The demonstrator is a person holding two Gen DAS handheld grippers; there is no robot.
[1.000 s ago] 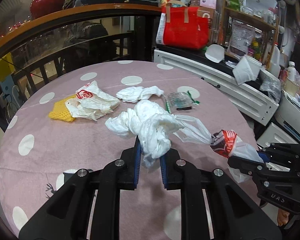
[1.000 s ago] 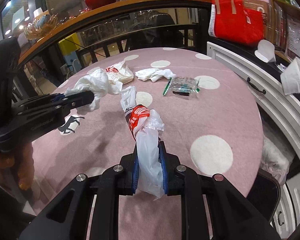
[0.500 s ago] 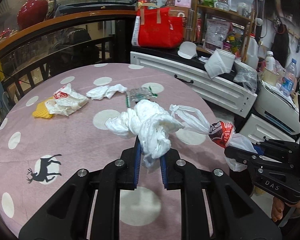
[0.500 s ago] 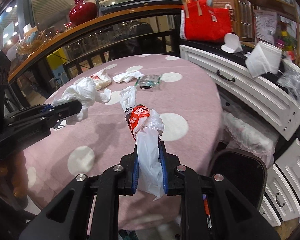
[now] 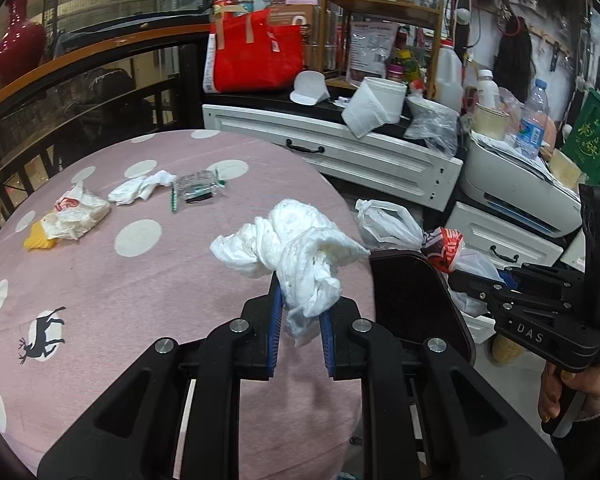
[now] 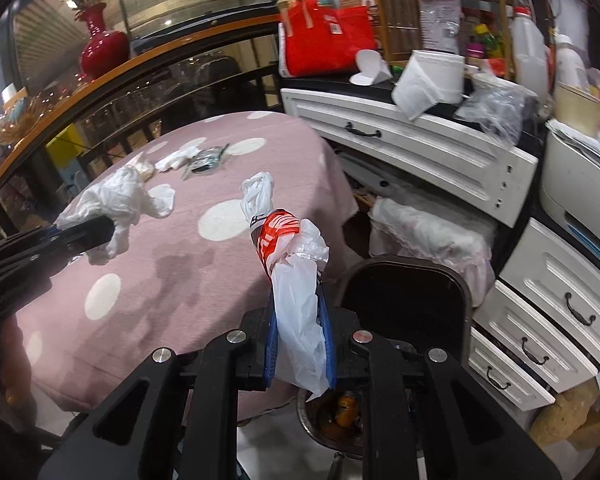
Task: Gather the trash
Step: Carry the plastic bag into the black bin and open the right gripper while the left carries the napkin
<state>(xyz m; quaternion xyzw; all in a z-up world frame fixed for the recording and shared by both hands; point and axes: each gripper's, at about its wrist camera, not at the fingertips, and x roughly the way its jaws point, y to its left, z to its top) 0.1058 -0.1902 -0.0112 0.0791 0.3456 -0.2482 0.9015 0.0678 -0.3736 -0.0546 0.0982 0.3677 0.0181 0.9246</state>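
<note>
step: carry to bin | left gripper (image 5: 299,314) clamped on white wad (image 5: 296,250), over table edge (image 5: 340,216) | right gripper (image 6: 299,326) clamped on bag (image 6: 296,264), above bin (image 6: 404,300) | next: release judged needed over bin

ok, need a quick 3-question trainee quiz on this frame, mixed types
1. True or false: the left gripper is shut on a crumpled white plastic bag.
2. Multiple choice: what does the right gripper hold? A) a yellow sponge B) a white plastic bag with red print C) a green pen
3. Fill in: the dark bin stands beside the round table with the pink ______ tablecloth.

Key: 1 true; 2 B; 3 polka-dot. Other litter remaining on the table: a crumpled white tissue and a clear plastic wrapper.
</note>
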